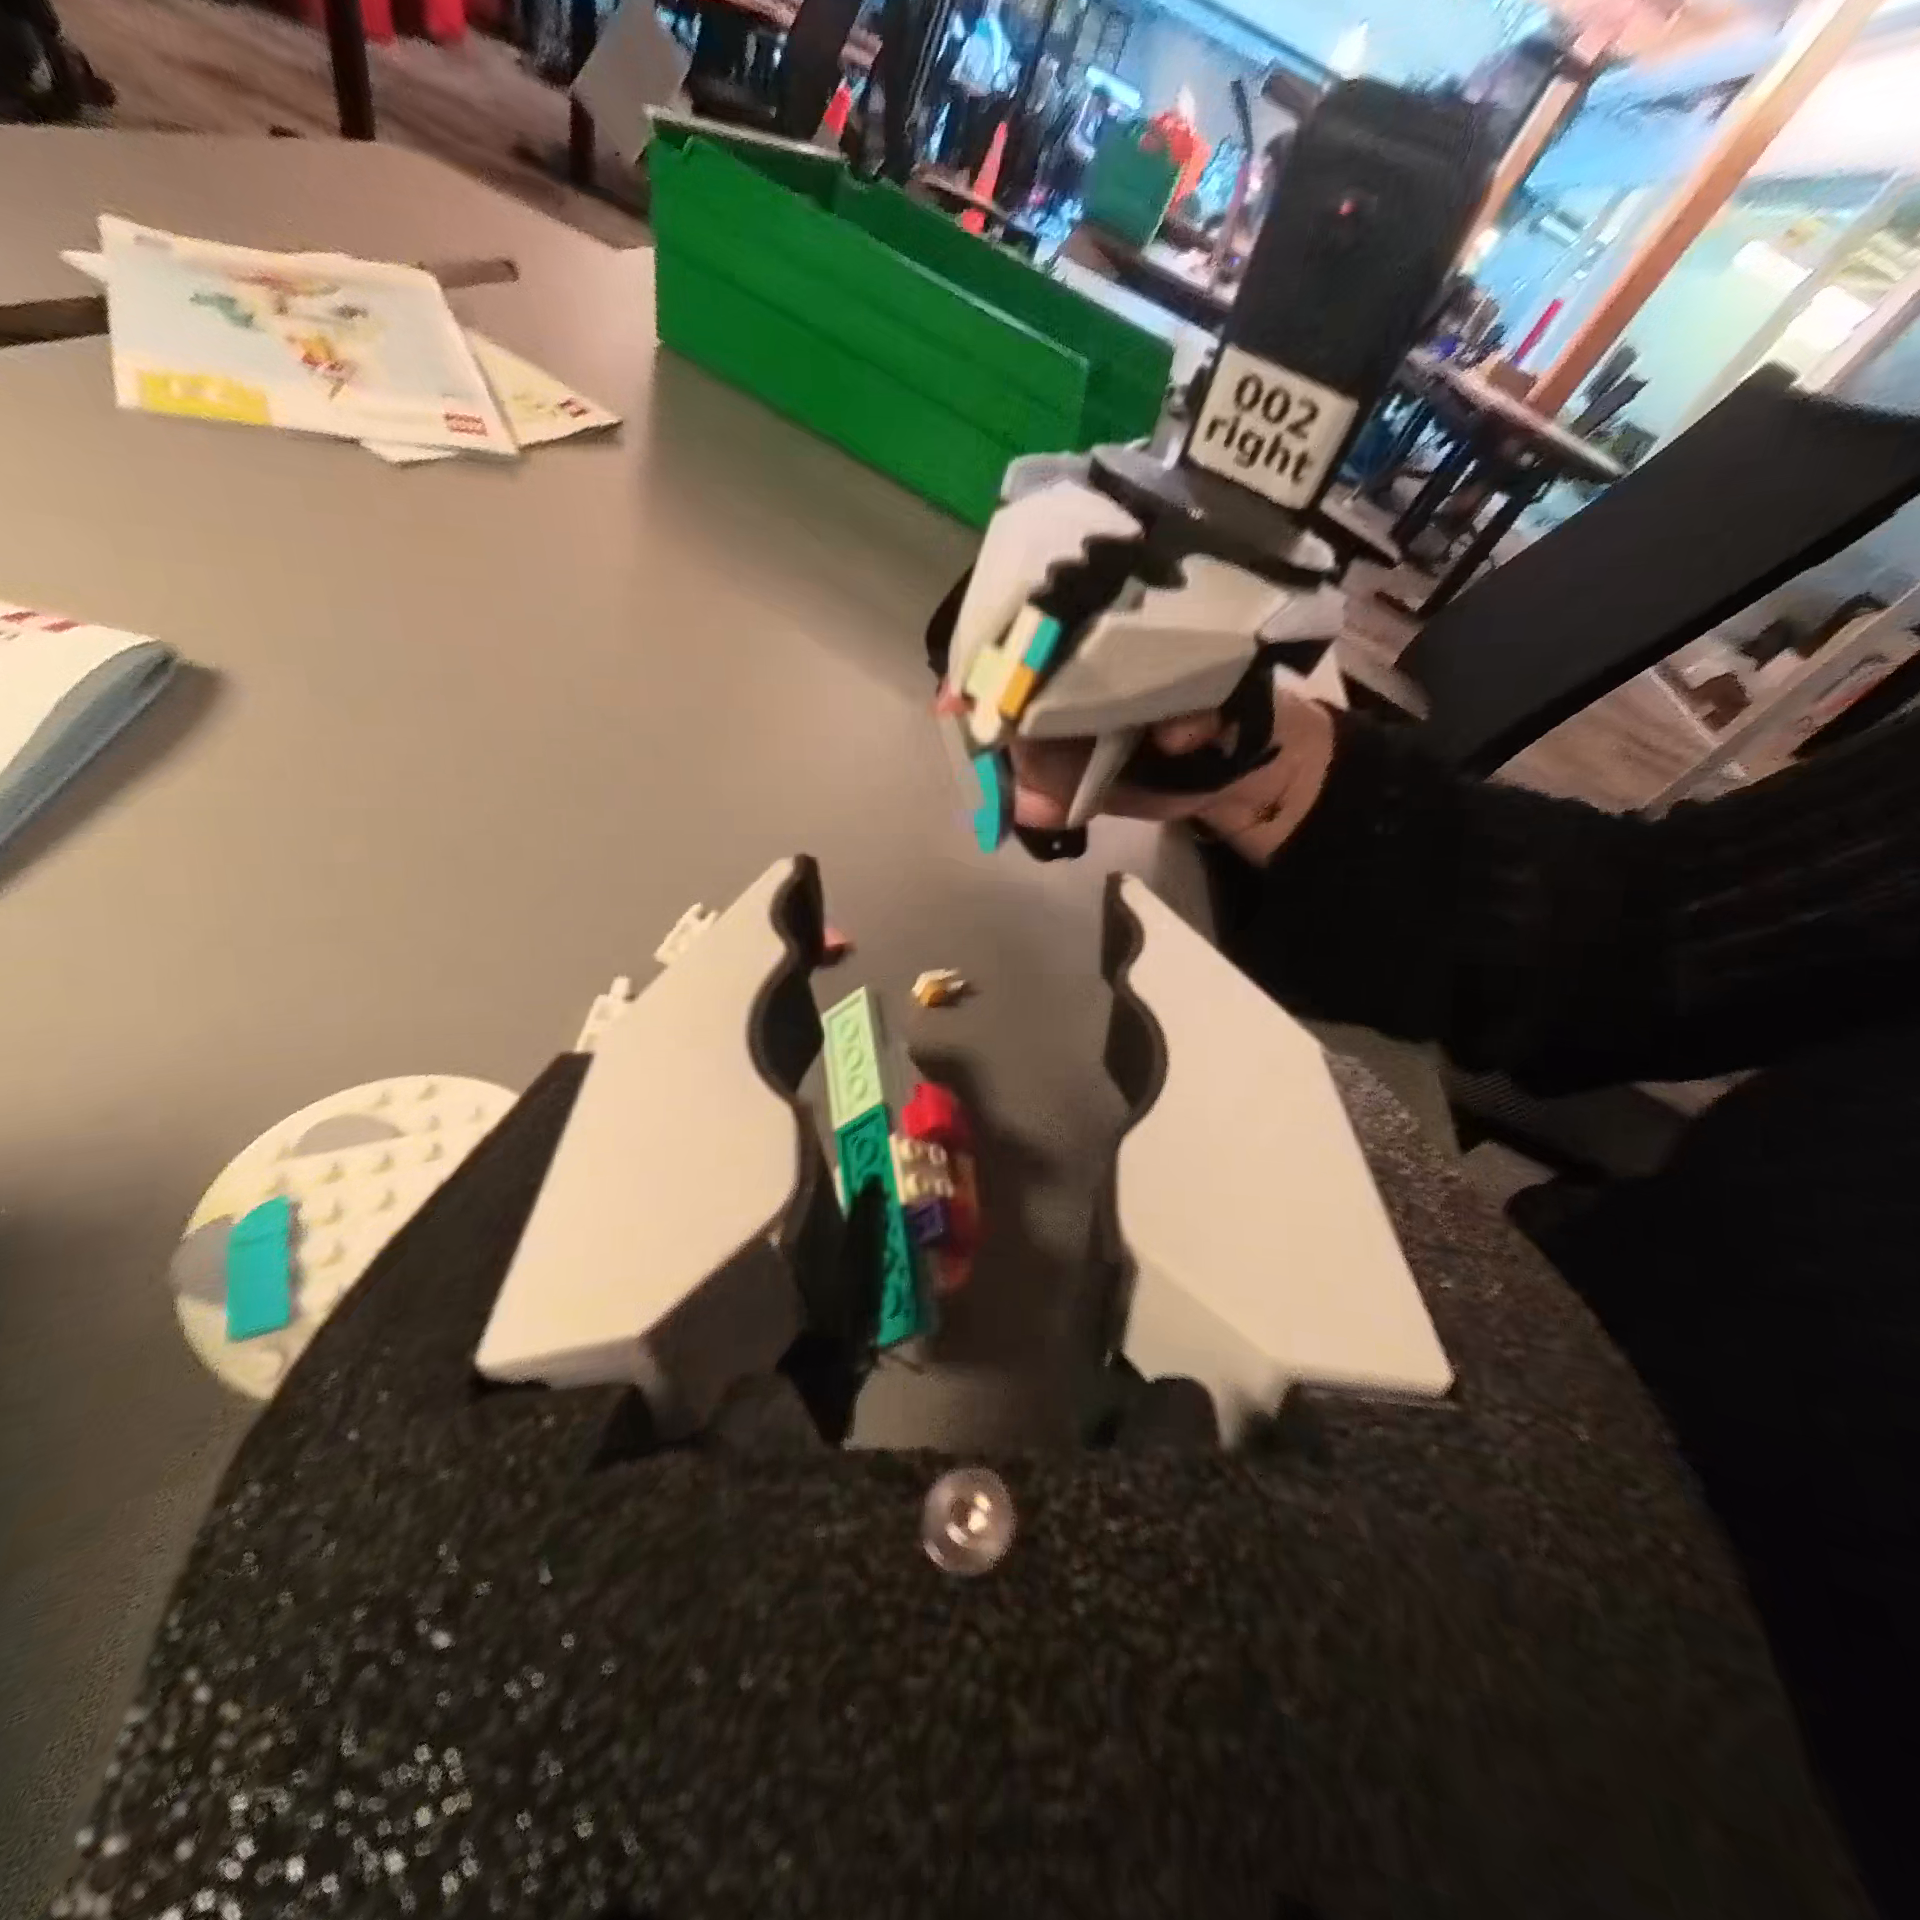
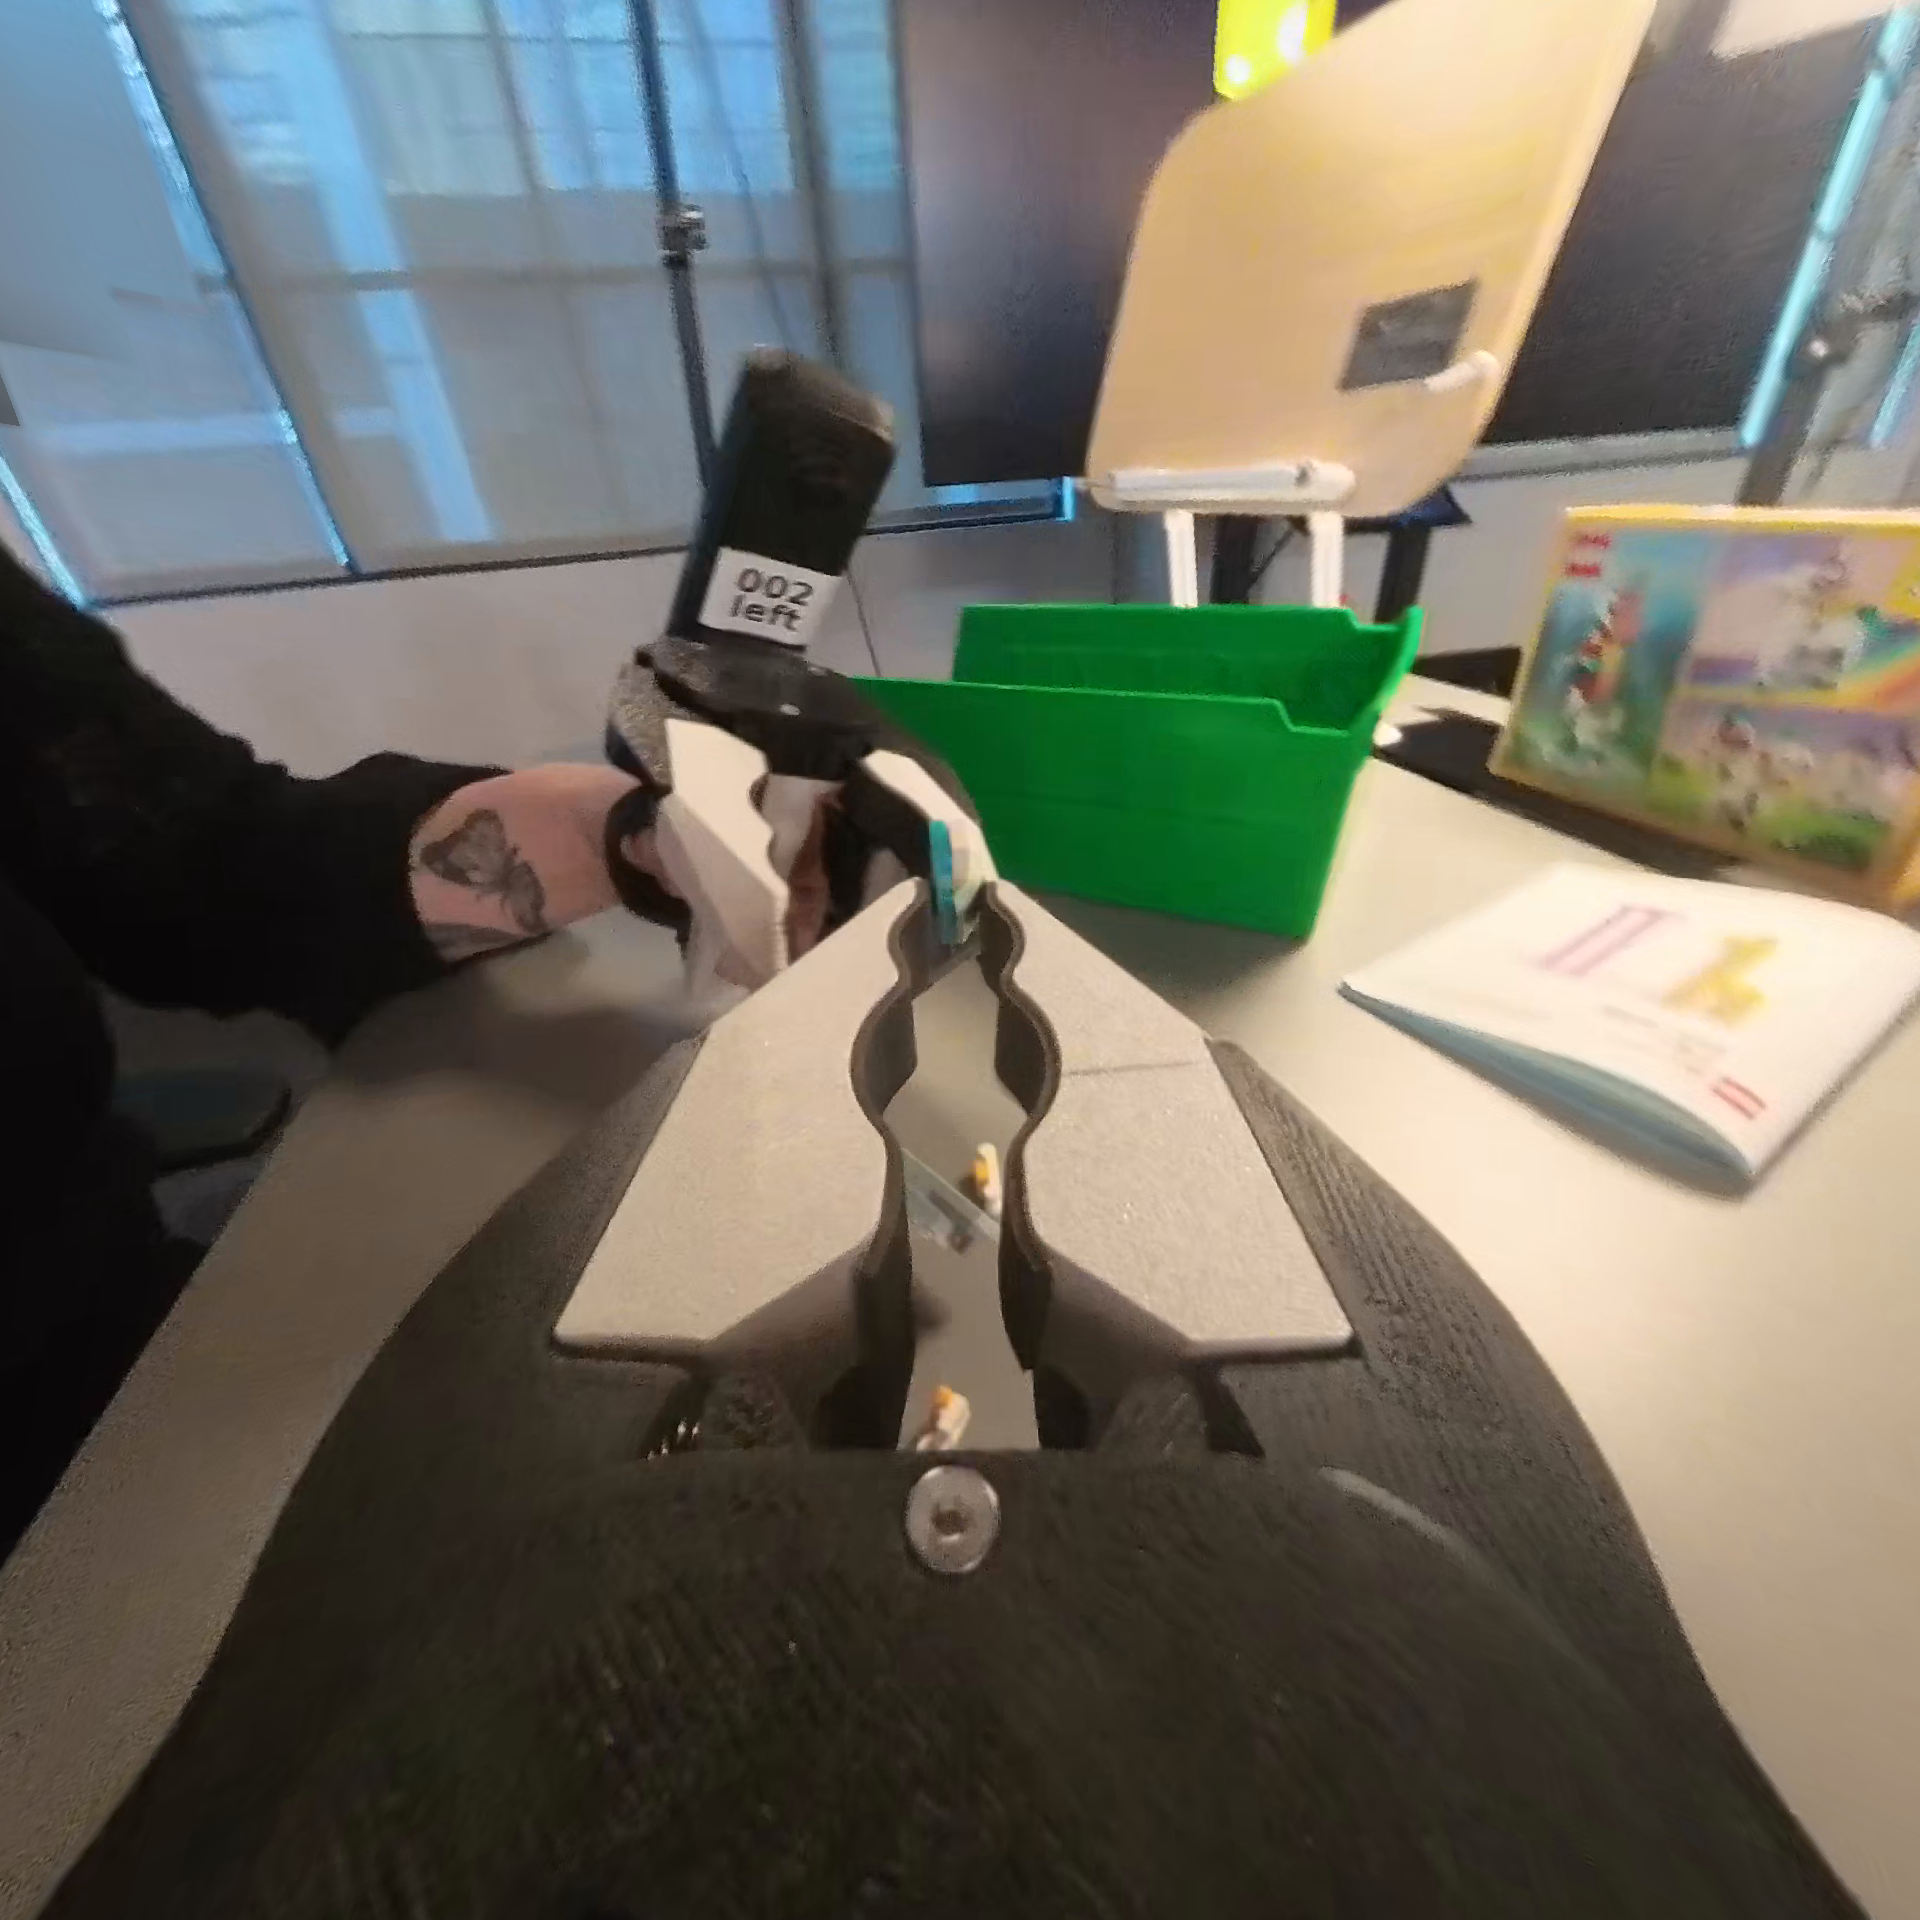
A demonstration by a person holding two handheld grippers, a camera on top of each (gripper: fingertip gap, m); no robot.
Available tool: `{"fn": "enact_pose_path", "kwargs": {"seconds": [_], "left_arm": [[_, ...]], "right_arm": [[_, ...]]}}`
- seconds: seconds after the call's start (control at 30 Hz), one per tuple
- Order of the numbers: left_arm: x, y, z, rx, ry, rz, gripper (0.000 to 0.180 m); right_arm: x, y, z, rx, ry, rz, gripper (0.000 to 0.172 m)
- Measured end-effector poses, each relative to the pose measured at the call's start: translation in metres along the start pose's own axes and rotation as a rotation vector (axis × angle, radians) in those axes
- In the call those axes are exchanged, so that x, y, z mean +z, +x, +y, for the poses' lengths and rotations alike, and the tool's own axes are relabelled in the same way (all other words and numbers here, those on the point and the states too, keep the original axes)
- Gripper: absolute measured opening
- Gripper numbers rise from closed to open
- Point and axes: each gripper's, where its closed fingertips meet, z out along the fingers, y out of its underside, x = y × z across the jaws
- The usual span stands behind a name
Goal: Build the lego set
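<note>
The left claw (image 1: pixel 961 914) is spread wide above the grey table (image 1: pixel 520 727), with nothing between its fingers (image 1: pixel 665 1143). Straight below the gap, on the table, lies a green brick strip (image 1: pixel 868 1122), pale green at the far end and darker green nearer the claw's base. A small cluster of red and mixed-colour bricks (image 1: pixel 940 1174) touches the strip on its right. A tiny yellow piece (image 1: pixel 937 987) sits just beyond them, apart from both. To the left of the left claw lies a white round plate (image 1: pixel 343 1174) with a teal tile (image 1: pixel 260 1268) on it. Farther off on that side are booklets (image 1: pixel 301 343).

The right claw (image 2: pixel 951 914) is pressed together on a small brick build (image 1: pixel 1003 707), and both pads bear on it. A teal piece (image 2: pixel 940 873) stands up out of its tips. In the left wrist view the build hangs just ahead and to the right of the left claw, clear of the table. A hand (image 1: pixel 1247 769) in a black sleeve holds that tool.

Beyond both claws stands a green bin (image 2: pixel 1143 769). To the right of the right claw lie an open booklet (image 2: pixel 1662 1018) and a colourful box (image 2: pixel 1714 686).
</note>
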Motion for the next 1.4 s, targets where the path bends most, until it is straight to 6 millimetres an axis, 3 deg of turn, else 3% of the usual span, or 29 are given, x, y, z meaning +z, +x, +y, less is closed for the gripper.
{"fn": "enact_pose_path", "kwargs": {"seconds": [0.1,0.2,0.3,0.47,0.53,0.63,0.77,1.17,1.2,1.23,1.27,1.33,1.4], "left_arm": [[0.002,0.006,-0.003,0.012,0.026,0.024,0.038],[0.001,0.014,-0.007,0.040,0.062,0.058,0.003],[0.000,0.014,-0.012,0.123,0.086,0.013,0.001],[-0.006,0.017,-0.027,0.133,0.181,0.018,0.002],[-0.009,0.023,-0.033,0.140,0.208,0.041,0.002],[-0.014,0.050,-0.046,0.124,0.282,0.199,0.001],[-0.024,0.068,-0.056,0.112,0.332,0.309,0.001],[-0.029,0.079,-0.056,0.173,0.327,0.318,0.000],[-0.031,0.066,-0.056,0.178,0.330,0.245,0.000],[-0.040,0.051,-0.057,0.140,0.352,0.217,0.000],[-0.054,0.040,-0.063,0.079,0.401,0.226,0.000],[-0.063,0.021,-0.067,0.035,0.413,0.176,0.000],[-0.052,0.010,-0.058,0.017,0.354,0.110,0.000]], "right_arm": [[0.006,-0.013,0.002,-0.062,-0.008,-0.043,0.006],[0.009,-0.018,-0.001,-0.092,0.012,-0.047,0.006],[0.007,-0.020,-0.007,-0.146,0.050,-0.034,0.006],[0.009,-0.024,-0.021,-0.501,0.015,0.151,0.005],[0.009,-0.030,-0.029,-0.533,0.042,0.162,0.005],[0.003,-0.046,-0.051,-0.278,0.226,0.007,0.005],[-0.006,-0.056,-0.069,0.091,0.419,-0.225,0.005],[-0.020,-0.069,-0.080,0.388,0.555,-0.535,0.005],[-0.042,-0.067,-0.098,0.426,0.701,-0.614,0.005],[-0.068,-0.053,-0.116,0.468,0.839,-0.632,0.005],[-0.078,-0.039,-0.118,0.418,0.850,-0.542,0.005],[-0.080,-0.015,-0.114,0.333,0.759,-0.311,0.005],[-0.062,0.027,-0.081,0.324,0.503,0.001,0.006]]}}
